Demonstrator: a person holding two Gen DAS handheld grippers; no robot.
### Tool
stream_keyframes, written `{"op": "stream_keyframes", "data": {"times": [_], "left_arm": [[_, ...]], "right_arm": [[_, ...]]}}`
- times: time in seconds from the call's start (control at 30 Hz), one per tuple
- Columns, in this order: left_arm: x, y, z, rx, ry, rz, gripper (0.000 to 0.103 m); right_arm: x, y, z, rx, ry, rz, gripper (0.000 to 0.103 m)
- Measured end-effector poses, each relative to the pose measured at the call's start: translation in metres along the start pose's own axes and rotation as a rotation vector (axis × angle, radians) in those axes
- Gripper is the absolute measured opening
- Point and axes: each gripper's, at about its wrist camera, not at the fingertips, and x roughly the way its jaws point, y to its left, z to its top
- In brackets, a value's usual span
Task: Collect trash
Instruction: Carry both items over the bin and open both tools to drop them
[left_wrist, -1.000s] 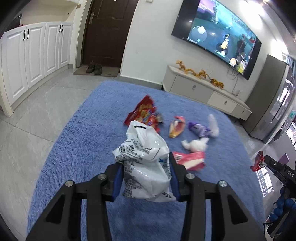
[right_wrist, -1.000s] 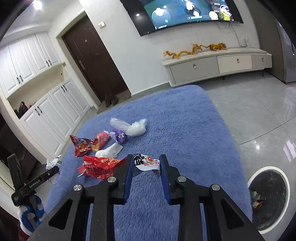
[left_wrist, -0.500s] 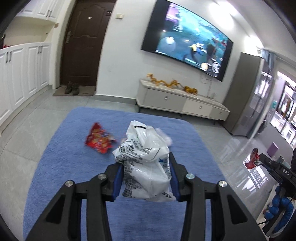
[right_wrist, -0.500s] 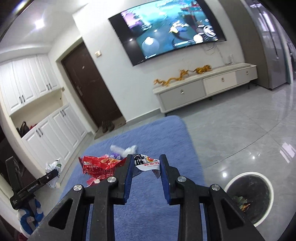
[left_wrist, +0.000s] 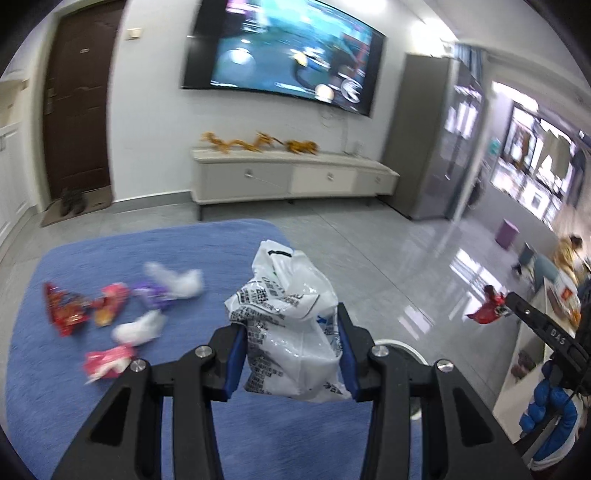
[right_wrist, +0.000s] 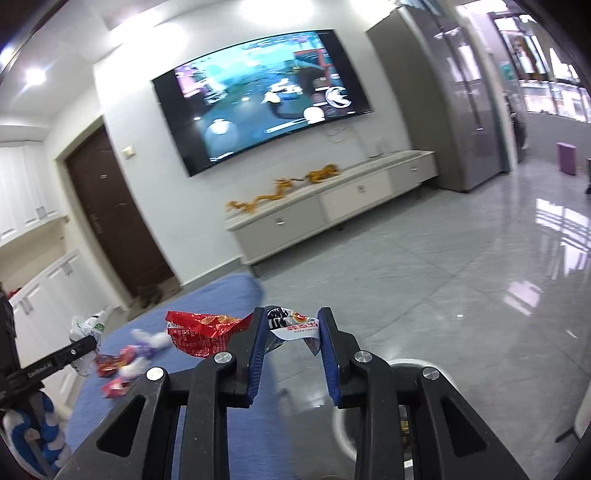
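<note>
Grey floor tiles (left_wrist: 369, 258) gleam under a big wall TV (left_wrist: 284, 59), with a blue rug (left_wrist: 110, 251) spread below it. Left claw (left_wrist: 291, 354) is clamped on a crumpled white plastic bag (left_wrist: 288, 325), printed with dark text, blue pads pressing both its sides. Out at ten o'clock on the rug, loose trash lies blurred: a red snack packet (left_wrist: 62, 306), a purple wrapper (left_wrist: 151, 295), white crumpled bits (left_wrist: 177, 280). Over in the right wrist view, the right claw (right_wrist: 291, 343) pinches a small wrapper (right_wrist: 291, 325), white with red and black print, and a red snack bag (right_wrist: 203, 332) sticks out at nine o'clock, apparently caught by the same pads. At five o'clock a white-rimmed bin (right_wrist: 340, 424) peeks out beneath that claw.
</note>
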Motion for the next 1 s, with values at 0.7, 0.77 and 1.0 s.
{"op": "stream_keyframes", "data": {"times": [0.7,0.77,1.0], "left_arm": [[0.193,-0.176,-0.023,0.167,0.324,-0.256,0.043],[0.206,-0.183,-0.024,0.161,0.345,-0.282,0.043],[0.233,-0.198,-0.025,0.118,0.389,-0.352,0.059]], "right_arm": [[0.072,-0.131,-0.047,0.205,0.199,-0.239,0.026],[0.078,-0.135,-0.049,0.213,0.216,-0.245,0.026],[0.093,-0.145,-0.055,0.242,0.278,-0.265,0.037]]}}
